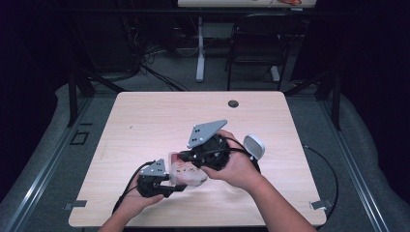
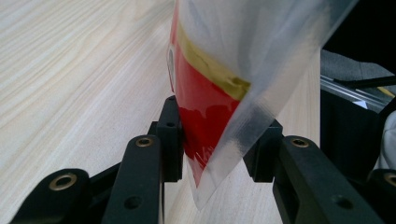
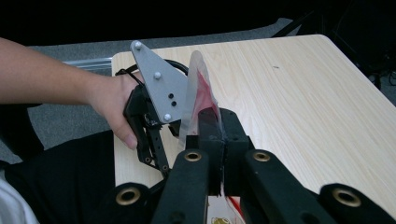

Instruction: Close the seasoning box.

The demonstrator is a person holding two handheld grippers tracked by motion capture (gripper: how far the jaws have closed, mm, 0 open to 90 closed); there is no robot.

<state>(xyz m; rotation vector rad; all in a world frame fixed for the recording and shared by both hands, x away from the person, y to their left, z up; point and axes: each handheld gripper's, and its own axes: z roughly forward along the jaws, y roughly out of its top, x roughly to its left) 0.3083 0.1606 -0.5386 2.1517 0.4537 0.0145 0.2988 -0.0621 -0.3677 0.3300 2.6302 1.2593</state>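
Observation:
A clear plastic bag (image 1: 187, 175) with red contents and a yellow stripe is held above the wooden table (image 1: 145, 121) near its front middle. My right gripper (image 1: 187, 157) comes in from the right and is shut on the bag's upper edge (image 3: 198, 88); in the right gripper view its jaws (image 3: 219, 122) are pressed together on the plastic. My left gripper (image 1: 178, 183) reaches in from the left. In the left gripper view the bag's lower corner (image 2: 210, 84) hangs between its parted jaws (image 2: 217, 140). One pad (image 2: 172, 135) touches the red part. The left gripper (image 3: 175, 128) lies beside the bag.
A white round object (image 1: 254, 145) lies on the table just right of the right hand. A small dark cable hole (image 1: 233, 103) sits near the far edge. Beyond the table stand a chair (image 1: 256, 43) and a desk leg (image 1: 200, 53).

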